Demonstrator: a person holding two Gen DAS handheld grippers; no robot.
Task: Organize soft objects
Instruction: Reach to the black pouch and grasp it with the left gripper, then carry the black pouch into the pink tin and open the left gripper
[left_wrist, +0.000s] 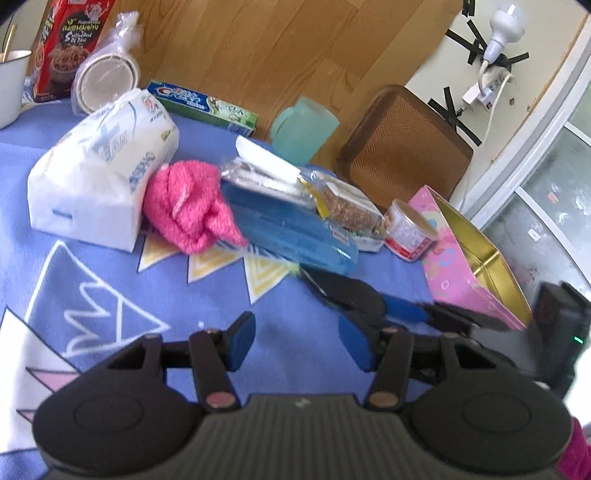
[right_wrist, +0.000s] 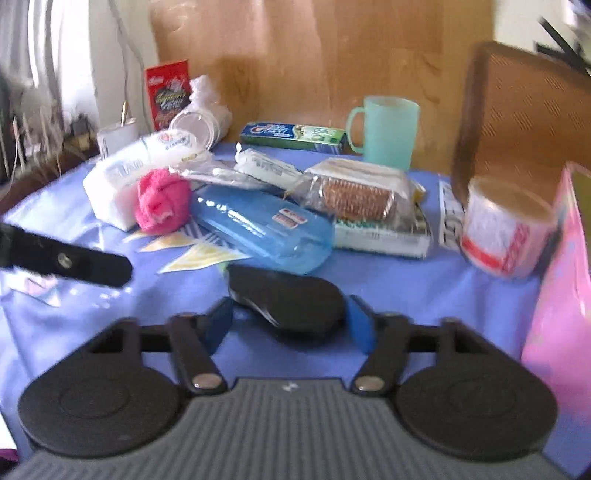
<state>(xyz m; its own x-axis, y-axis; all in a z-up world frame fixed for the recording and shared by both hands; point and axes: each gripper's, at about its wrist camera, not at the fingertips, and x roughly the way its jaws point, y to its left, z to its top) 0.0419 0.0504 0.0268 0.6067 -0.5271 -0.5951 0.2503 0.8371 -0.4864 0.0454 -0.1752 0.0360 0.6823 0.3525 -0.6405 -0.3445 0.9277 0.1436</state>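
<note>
A pink knitted cloth (left_wrist: 188, 206) lies on the blue tablecloth between a white tissue pack (left_wrist: 99, 166) and a blue plastic case (left_wrist: 291, 229). My left gripper (left_wrist: 299, 341) is open and empty, low over the cloth in front of them. My right gripper (right_wrist: 290, 323) is open, its blue pads either side of a black oval object (right_wrist: 288, 299) lying on the cloth. In the right wrist view the pink cloth (right_wrist: 160, 203), tissue pack (right_wrist: 136, 173) and blue case (right_wrist: 262, 227) lie further back. The right gripper also shows in the left wrist view (left_wrist: 406, 314).
A pink box with a gold inside (left_wrist: 476, 258) stands open at the right. A small tin (left_wrist: 410, 230), cracker packs (left_wrist: 347, 206), a toothpaste box (left_wrist: 203, 107), a green mug (left_wrist: 303, 129) and a stack of cups (left_wrist: 107, 81) crowd the table's back. A brown chair (left_wrist: 402, 147) stands behind.
</note>
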